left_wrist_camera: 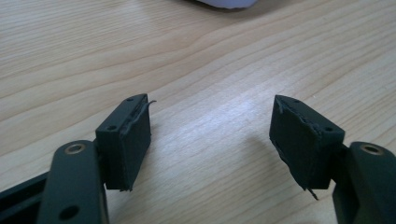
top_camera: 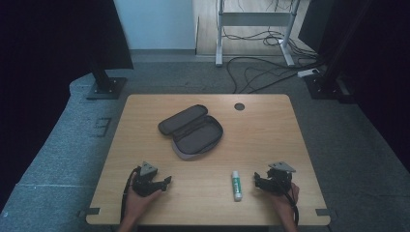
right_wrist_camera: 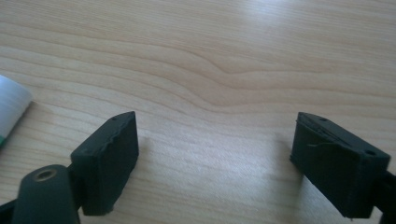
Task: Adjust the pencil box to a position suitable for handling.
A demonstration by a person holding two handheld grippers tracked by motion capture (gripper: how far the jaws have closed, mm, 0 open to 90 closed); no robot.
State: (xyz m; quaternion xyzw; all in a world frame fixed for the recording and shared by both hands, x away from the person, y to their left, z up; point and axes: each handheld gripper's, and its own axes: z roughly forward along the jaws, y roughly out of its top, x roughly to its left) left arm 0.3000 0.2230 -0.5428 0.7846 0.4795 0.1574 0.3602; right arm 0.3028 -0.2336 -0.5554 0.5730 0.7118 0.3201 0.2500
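My left gripper [top_camera: 167, 181] sits low on the near left part of the wooden table [top_camera: 270, 140], and its two black jaws are wide apart with only bare wood between them. My right gripper [top_camera: 257, 180] sits on the near right part, and its jaws are spread apart too, holding nothing. Just to the left of my right gripper lies a small white tube with a green label [top_camera: 236, 185], flat on the table, pointing away from me. In the right gripper view I see its white end [right_wrist_camera: 11, 109] at the left edge. Farther off, near the middle of the table, a dark zip case [top_camera: 191, 131] lies open. A small dark round hole [top_camera: 239, 106] sits near the far edge.
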